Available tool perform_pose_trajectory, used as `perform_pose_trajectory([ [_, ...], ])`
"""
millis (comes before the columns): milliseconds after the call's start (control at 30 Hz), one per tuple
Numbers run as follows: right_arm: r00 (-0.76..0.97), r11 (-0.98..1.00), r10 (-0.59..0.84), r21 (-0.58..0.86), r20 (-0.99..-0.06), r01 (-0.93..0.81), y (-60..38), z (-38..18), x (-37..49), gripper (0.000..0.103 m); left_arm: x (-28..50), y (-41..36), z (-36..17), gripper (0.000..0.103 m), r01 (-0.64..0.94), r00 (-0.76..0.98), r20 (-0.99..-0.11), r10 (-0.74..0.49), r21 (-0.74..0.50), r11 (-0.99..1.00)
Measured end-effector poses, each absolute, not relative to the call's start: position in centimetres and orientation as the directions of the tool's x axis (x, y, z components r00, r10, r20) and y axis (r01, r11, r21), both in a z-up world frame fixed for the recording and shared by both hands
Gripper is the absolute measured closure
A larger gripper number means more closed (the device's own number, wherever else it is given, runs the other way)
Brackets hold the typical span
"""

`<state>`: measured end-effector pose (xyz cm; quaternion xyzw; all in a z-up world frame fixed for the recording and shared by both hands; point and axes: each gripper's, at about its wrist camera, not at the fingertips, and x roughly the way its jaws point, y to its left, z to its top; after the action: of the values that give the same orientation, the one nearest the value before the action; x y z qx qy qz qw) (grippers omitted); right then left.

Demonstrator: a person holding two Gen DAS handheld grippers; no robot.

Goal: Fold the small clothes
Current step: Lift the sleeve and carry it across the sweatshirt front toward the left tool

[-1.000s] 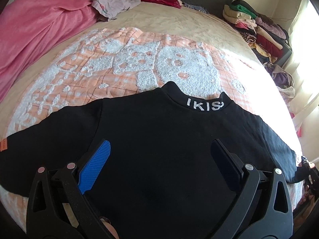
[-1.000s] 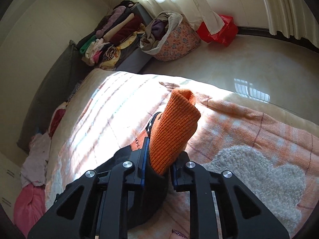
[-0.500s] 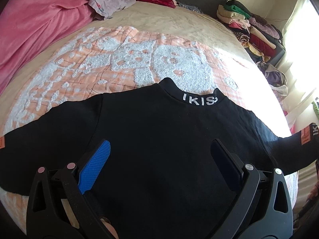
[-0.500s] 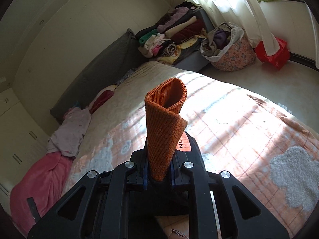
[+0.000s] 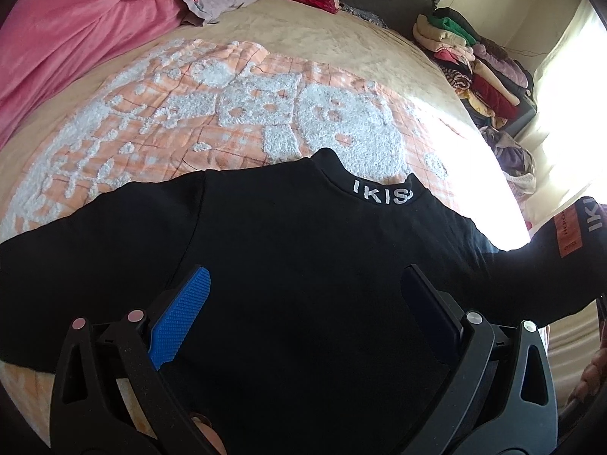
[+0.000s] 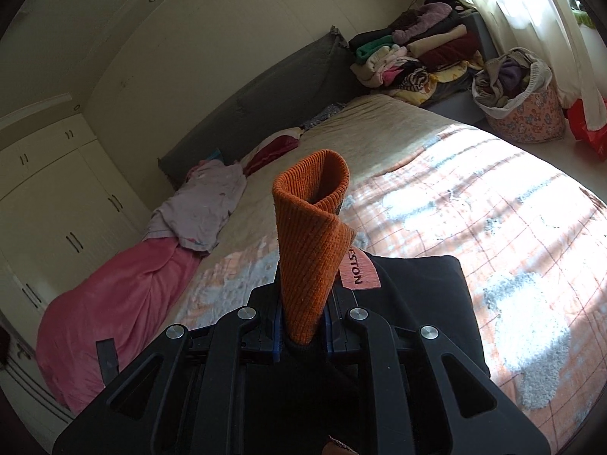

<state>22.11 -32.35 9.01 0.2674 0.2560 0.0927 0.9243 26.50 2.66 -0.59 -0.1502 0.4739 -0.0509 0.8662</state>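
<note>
The black sweater (image 5: 296, 265) collar reads "IKIS"; its orange sleeve patch (image 6: 358, 271) shows "ESTON".

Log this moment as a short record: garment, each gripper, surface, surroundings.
garment: black sweatshirt lying flat on the bed, white lettering on its collar
right sleeve: raised off the bed, orange cuff sticking up
right gripper: shut on the orange cuff
left gripper: open, over the sweatshirt's body, nothing between the fingers
surface: peach blanket with white fluffy patches
surroundings: pink duvet on the bed's far side; stacked clothes beside the bed; floral basket on the floor
</note>
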Motion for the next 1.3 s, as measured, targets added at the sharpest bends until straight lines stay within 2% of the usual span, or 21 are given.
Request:
perform_pose_trajectory([
  [233,0.802,0.844,0.396,0.522,-0.448,-0.125,-25.4,7.9,23.9,0.089,26.8,5.3,-1.1,0.008,-0.099,0.531,-0.789,-0.308,-0.419,0.903],
  [400,0.767,0.837,0.438,0.525,-0.469,-0.156,-21.1,6.1,24.5,0.089,26.6,6.1,-1.4,0.008,-0.083,0.522,-0.739,-0.425,-0.540,0.838],
  [733,0.659,0.807,0.526,0.560,-0.537,-0.187,-16.1,1.4,26.0,0.085,26.8,8.0,-2.5,0.008,-0.131,0.510,-0.713,-0.482,-0.618,0.775],
  [833,0.622,0.770,0.584,0.599,-0.522,-0.219,-15.9,0.9,25.8,0.068,26.9,8.6,-2.8,0.008,-0.143,0.505,-0.710,-0.491,-0.630,0.764],
  [867,0.608,0.755,0.608,0.610,-0.511,-0.243,-15.8,1.0,25.5,0.056,26.9,8.8,-3.0,0.008,-0.147,0.502,-0.709,-0.495,-0.634,0.759],
  [900,0.606,0.755,0.612,0.603,-0.508,-0.257,-15.7,1.1,25.3,0.052,26.9,8.9,-3.1,0.008,-0.150,0.502,-0.708,-0.497,-0.637,0.756],
  [1033,0.626,0.789,0.580,0.553,-0.522,-0.270,-16.3,1.5,24.4,0.052,27.1,8.9,-3.6,0.008,-0.149,0.485,-0.721,-0.495,-0.626,0.765],
  [1133,0.643,0.803,0.551,0.549,-0.532,-0.234,-17.9,1.4,24.1,0.048,27.4,8.4,-4.5,0.010,-0.155,0.461,-0.759,-0.460,-0.579,0.800],
  [1200,0.653,0.809,0.533,0.550,-0.538,-0.208,-19.3,1.2,23.9,0.048,27.4,8.0,-5.0,0.017,-0.152,0.441,-0.784,-0.437,-0.545,0.824],
  [1267,0.665,0.819,0.509,0.546,-0.547,-0.177,-20.6,1.0,23.7,0.048,27.3,7.8,-5.2,0.036,-0.143,0.434,-0.796,-0.422,-0.523,0.840],
  [1300,0.668,0.819,0.502,0.550,-0.549,-0.164,-21.2,0.8,23.6,0.048,27.2,7.7,-5.4,0.041,-0.138,0.431,-0.800,-0.418,-0.516,0.846],
])
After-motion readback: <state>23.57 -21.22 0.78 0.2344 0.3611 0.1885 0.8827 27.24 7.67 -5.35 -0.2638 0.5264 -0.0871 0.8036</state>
